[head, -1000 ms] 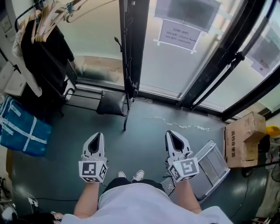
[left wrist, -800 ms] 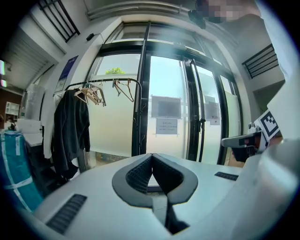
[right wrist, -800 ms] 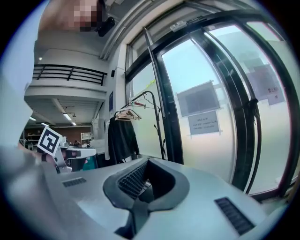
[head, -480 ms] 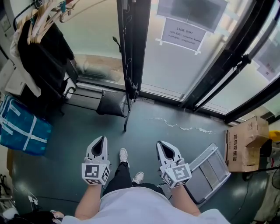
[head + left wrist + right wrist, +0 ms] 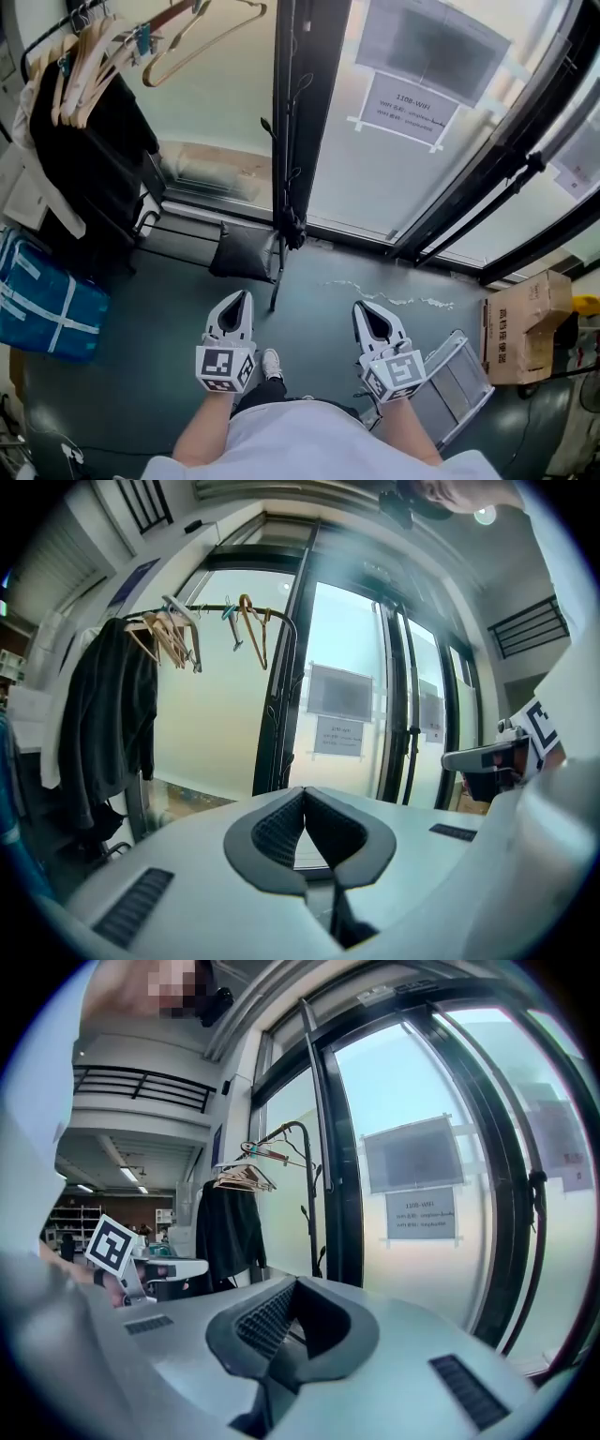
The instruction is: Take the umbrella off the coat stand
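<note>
At the far left of the head view, about nine o'clock from the left gripper (image 5: 243, 297), a blue bag (image 5: 42, 309) lies on the dark floor (image 5: 159, 366). Above it, toward ten o'clock, a black coat (image 5: 89, 159) hangs from the rail of the coat stand (image 5: 211, 607) among bare wooden hangers (image 5: 89, 56). The stand's thin right upright, with small hooks, runs down in front of the black door frame (image 5: 319, 112) at twelve o'clock from the left gripper. A small dark bundle low on that upright looks like the furled umbrella (image 5: 292, 228), though it is hard to tell apart from the frame. It is well clear of both grippers. The left gripper's jaws are pressed together with nothing between them. The right gripper (image 5: 367, 307), at three o'clock from the left one, is likewise closed and empty. At one o'clock from it a paper notice (image 5: 408, 111) is taped to the glass. A folded step ladder (image 5: 455, 366) lies at its four o'clock, and a cardboard box (image 5: 520, 314) stands at three o'clock, near the right edge.
</note>
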